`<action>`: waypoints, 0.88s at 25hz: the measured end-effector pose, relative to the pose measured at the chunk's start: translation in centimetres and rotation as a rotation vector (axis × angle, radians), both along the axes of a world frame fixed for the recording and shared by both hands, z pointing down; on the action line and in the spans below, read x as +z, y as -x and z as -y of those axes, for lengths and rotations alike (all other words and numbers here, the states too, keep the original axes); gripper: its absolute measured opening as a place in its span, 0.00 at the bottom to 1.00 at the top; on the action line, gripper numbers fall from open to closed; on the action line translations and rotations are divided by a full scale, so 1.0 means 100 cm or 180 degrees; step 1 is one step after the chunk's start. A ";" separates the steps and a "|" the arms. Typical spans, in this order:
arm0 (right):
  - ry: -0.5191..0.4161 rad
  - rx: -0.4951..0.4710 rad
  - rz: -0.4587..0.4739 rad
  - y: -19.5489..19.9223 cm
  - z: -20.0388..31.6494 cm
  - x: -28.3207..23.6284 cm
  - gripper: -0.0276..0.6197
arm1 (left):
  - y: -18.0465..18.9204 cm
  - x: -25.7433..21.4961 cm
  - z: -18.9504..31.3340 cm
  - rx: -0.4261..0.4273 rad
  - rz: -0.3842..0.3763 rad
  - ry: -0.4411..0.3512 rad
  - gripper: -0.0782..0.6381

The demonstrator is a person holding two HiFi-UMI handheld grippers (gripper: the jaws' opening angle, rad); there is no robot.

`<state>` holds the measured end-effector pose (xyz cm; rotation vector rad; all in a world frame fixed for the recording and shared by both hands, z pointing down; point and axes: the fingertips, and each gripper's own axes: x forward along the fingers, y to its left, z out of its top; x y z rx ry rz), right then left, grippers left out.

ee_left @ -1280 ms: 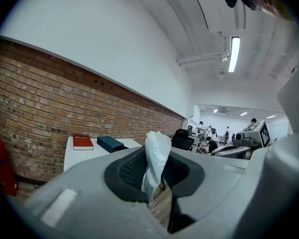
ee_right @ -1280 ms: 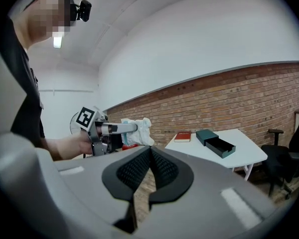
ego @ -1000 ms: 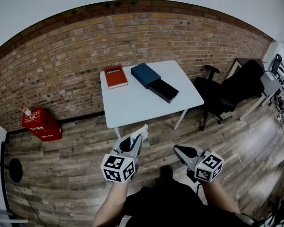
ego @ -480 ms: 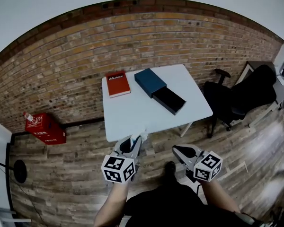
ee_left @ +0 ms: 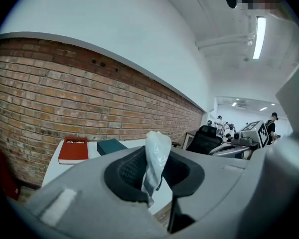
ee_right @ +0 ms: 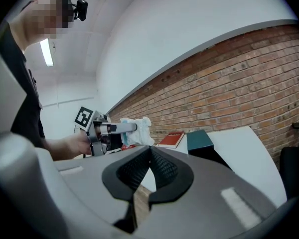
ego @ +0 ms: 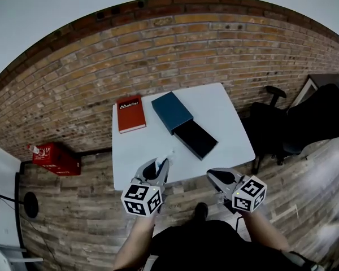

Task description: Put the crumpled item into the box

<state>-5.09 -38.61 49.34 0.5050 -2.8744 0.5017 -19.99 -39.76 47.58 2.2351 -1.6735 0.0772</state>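
A white crumpled item is pinched upright in my left gripper, which is shut on it. In the head view the crumpled item and left gripper hover at the near edge of the white table. Farther back on the table lies the box: a teal lid with a black open tray sliding out of it. My right gripper hangs level with the left one, pads together, holding nothing. In the right gripper view its jaws meet, with the crumpled item to the left.
A red book lies at the table's far left corner by the brick wall. A black office chair stands right of the table. A red case sits on the wooden floor at the left.
The table has come closer in the head view; both grippers now sit at its near edge instead of over the floor. The grip on the crumpled item is unchanged.
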 end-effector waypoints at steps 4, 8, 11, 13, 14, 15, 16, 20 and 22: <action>0.0003 -0.0082 0.0007 -0.013 0.044 0.002 0.04 | -0.015 -0.001 0.037 -0.0056 0.0068 0.0019 0.20; 0.0052 -0.0112 0.0058 -0.013 0.066 0.008 0.04 | -0.014 0.004 0.053 -0.0102 0.0087 0.0082 0.20; 0.0055 -0.0110 0.0052 -0.006 0.079 0.009 0.04 | -0.008 0.007 0.068 -0.0099 0.0088 0.0104 0.20; 0.0071 -0.0051 0.0072 0.000 0.089 0.006 0.04 | -0.004 0.009 0.080 -0.0062 0.0091 0.0123 0.20; 0.0079 -0.0022 0.0095 0.003 0.093 0.003 0.04 | -0.002 0.011 0.087 -0.0032 0.0095 0.0139 0.20; 0.0081 -0.0002 0.0108 0.005 0.096 0.000 0.04 | -0.001 0.012 0.093 0.0002 0.0101 0.0158 0.20; 0.0079 0.0017 0.0106 0.006 0.098 -0.001 0.04 | -0.001 0.014 0.099 0.0038 0.0106 0.0176 0.20; 0.0097 0.0183 0.0047 0.000 0.115 0.004 0.04 | -0.003 0.019 0.124 0.0197 0.0131 0.0214 0.20; 0.0130 0.0279 0.0047 -0.004 0.121 0.005 0.04 | -0.007 0.025 0.135 0.0282 0.0139 0.0251 0.20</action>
